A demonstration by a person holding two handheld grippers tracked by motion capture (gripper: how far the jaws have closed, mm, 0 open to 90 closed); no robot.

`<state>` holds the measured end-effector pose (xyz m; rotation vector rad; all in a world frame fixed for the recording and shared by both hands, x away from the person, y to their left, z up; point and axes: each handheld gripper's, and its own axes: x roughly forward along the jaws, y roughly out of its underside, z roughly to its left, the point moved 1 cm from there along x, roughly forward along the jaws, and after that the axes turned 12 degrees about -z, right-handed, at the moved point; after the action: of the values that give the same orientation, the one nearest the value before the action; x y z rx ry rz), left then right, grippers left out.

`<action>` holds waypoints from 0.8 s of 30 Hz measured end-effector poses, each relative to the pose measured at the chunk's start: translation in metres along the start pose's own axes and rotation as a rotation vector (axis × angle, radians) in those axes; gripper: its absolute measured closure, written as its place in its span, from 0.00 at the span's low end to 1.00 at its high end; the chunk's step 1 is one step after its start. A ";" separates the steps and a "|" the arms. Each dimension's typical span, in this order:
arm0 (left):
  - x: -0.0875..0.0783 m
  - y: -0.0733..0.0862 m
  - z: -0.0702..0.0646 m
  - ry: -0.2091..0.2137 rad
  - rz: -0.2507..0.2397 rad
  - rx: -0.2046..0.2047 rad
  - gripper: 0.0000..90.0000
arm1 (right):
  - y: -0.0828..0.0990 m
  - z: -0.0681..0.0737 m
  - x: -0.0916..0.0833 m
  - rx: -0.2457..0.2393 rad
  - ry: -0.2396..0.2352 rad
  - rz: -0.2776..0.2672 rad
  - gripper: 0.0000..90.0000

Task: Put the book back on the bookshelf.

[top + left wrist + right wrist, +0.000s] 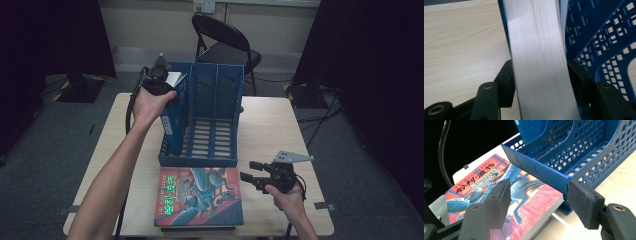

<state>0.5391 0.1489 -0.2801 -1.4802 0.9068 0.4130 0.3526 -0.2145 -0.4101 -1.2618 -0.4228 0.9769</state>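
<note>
Clamping book (539, 62), left hand-held gripper (540, 75)

Dim room around a light wooden table (280, 125).
Black folding chair (225, 45) just beyond the far edge; grey carpet floor (65, 145) below; dark curtains (45, 35) at both sides; pale wall (150, 25) behind, bearing a small socket plate (204, 6); cables (320, 120) on the floor, right.
</note>
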 end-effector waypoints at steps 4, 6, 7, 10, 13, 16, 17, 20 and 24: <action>-0.006 0.008 0.003 0.039 -0.034 0.012 0.51 | 0.000 0.001 0.002 -0.002 -0.003 0.005 0.38; -0.011 0.012 0.004 0.051 -0.063 0.021 0.51 | 0.000 0.001 0.002 0.001 -0.002 0.007 0.38; -0.013 0.014 0.004 0.051 -0.083 0.026 0.51 | 0.000 0.001 0.002 0.001 -0.001 0.007 0.38; -0.022 0.021 -0.002 0.029 -0.119 0.081 0.50 | 0.000 0.001 0.002 0.001 0.000 0.008 0.38; -0.026 0.027 -0.003 0.047 -0.124 0.083 0.47 | 0.000 0.001 0.003 0.001 -0.001 0.007 0.38; -0.027 0.033 0.001 0.071 -0.146 0.072 0.48 | 0.001 0.002 0.003 -0.003 -0.003 0.008 0.38; -0.028 0.036 0.002 0.078 -0.160 0.075 0.48 | 0.001 0.002 0.004 -0.004 -0.004 0.009 0.38; -0.030 0.043 0.001 0.084 -0.174 0.088 0.47 | 0.001 0.003 0.004 -0.004 -0.006 0.012 0.38; -0.029 0.060 0.006 0.121 -0.192 0.085 0.46 | 0.003 0.001 0.004 0.002 -0.002 0.013 0.38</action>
<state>0.4789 0.1690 -0.2999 -1.5107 0.8573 0.1430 0.3528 -0.2105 -0.4130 -1.2632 -0.4160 0.9893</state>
